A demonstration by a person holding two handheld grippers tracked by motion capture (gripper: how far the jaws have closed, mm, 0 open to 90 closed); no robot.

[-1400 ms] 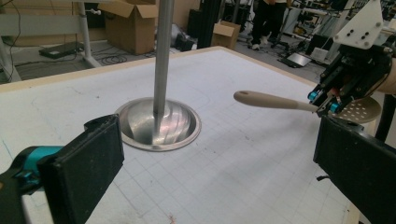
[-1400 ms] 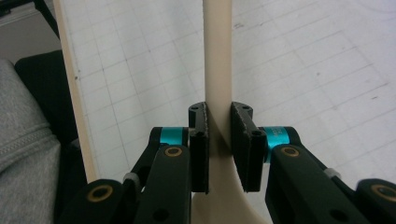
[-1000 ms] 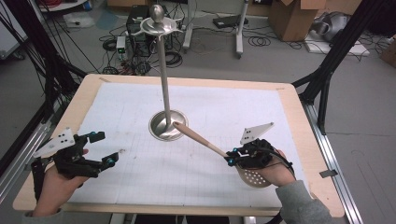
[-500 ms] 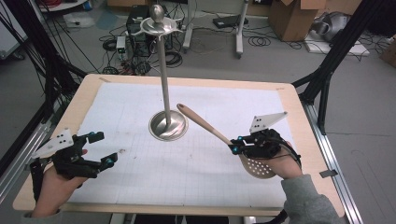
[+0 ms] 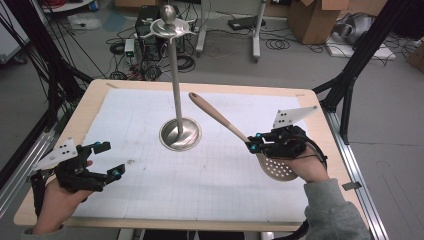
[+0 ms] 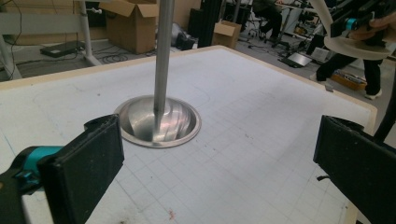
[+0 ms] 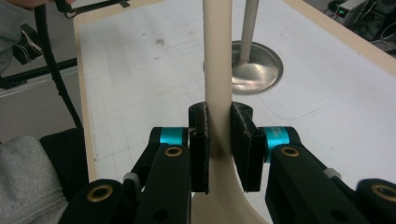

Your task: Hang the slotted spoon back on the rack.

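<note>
At 4 o'clock on the table (image 5: 90,107), the right gripper (image 5: 256,144) has its 2 jaws clamped on the neck of a cream slotted spoon (image 5: 235,131), held in the air. Its round perforated bowl sits by the hand; the long handle slants toward 11 o'clock. At 8 o'clock, the left gripper (image 5: 107,160) gapes wide, holding nothing. Beyond, centre, stands a steel stand (image 5: 176,90).
</note>
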